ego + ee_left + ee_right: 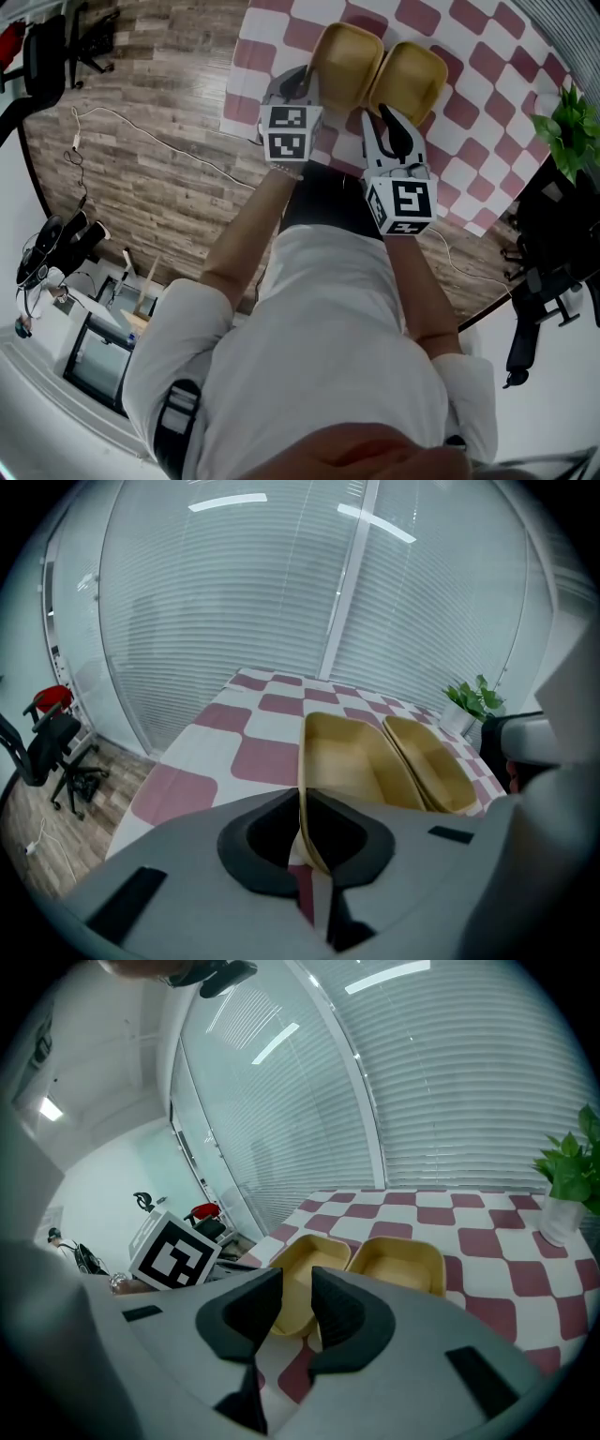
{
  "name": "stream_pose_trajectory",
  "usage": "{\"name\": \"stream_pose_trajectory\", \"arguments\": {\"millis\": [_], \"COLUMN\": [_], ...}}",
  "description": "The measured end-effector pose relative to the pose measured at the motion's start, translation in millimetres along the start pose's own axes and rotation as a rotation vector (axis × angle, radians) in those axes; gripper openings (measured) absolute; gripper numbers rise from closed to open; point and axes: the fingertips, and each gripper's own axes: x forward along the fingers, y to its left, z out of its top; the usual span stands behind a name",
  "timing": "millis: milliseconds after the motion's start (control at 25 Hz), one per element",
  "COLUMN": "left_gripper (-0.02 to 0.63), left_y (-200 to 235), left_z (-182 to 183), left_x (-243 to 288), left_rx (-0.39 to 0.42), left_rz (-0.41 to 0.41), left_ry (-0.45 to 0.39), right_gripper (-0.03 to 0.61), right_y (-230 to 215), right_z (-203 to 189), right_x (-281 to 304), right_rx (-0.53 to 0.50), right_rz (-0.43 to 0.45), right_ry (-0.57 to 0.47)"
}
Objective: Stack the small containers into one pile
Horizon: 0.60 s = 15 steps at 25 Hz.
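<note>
Under me runs a wood-plank floor [150,150]. Just ahead of my grippers stands the table with its red-and-white checked cloth [487,131], and slatted blinds [281,592] behind glass close off the room beyond it. My left gripper [306,829] is clamped on the near rim of the left container [352,761], its thin wall pinched between the jaws. My right gripper [292,1309] is parted only narrowly and grips nothing, at the near edge of the right container [398,1265]. The two tan containers sit side by side, rims meeting, both empty. A potted plant [567,1180] stands far off to my right.
</note>
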Motion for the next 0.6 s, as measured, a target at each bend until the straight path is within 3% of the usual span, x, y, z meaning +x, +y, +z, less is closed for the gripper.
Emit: {"name": "stream_pose_trajectory", "arguments": {"millis": [600], "left_gripper": [0.044], "left_y": [-2.4], "left_z": [48.5], "left_x": [-65.2], "left_rx": [-0.081], "left_rz": [0.005], "left_ry": [-0.100], "right_gripper": [0.104], "right_y": [14.3], "right_z": [42.9], "right_x": [-25.5], "right_rx": [0.005], "right_rz": [0.014], "right_ry": [-0.069]}}
